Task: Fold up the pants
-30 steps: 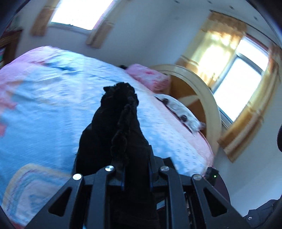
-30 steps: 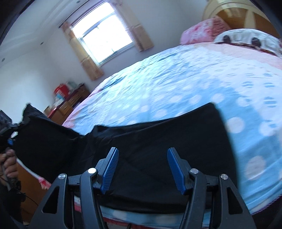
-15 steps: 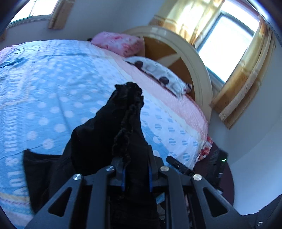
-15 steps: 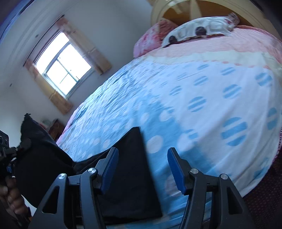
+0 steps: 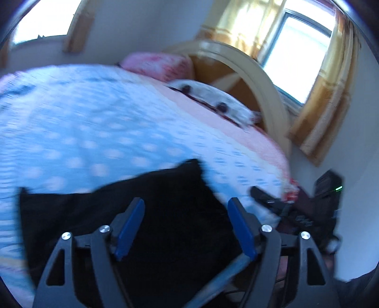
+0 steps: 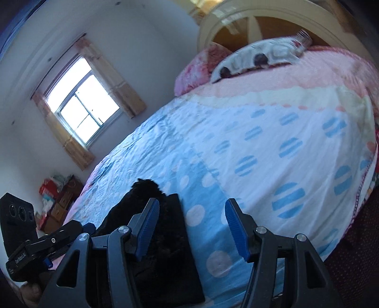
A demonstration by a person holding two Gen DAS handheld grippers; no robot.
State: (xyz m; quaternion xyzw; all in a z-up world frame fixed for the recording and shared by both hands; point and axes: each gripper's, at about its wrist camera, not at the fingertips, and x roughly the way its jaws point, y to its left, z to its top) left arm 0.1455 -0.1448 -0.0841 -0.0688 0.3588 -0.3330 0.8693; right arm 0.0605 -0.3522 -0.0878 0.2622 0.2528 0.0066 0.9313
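The black pants (image 5: 146, 201) lie on the blue dotted bedspread (image 5: 83, 123) near the bed's front edge. My left gripper (image 5: 187, 213) is open and empty above them, blue pads apart. In the right wrist view the pants (image 6: 163, 237) show as a flat dark piece with a raised bunch at their far end. My right gripper (image 6: 189, 220) is open and empty, its left finger over the pants' right edge. The left gripper's body (image 6: 47, 241) shows at that view's lower left. The left view is motion-blurred.
A pink pillow (image 6: 196, 68) and a white pillow with dark spots (image 6: 258, 56) lie against the curved wooden headboard (image 6: 272, 21). A wooden dresser with clutter (image 6: 59, 201) stands by the far wall. The bed's right edge (image 6: 369, 177) drops to a dark red floor.
My left gripper opened and let go of the pants, which dropped flat onto the bed. My right gripper swung further right, so the pants now sit at its left.
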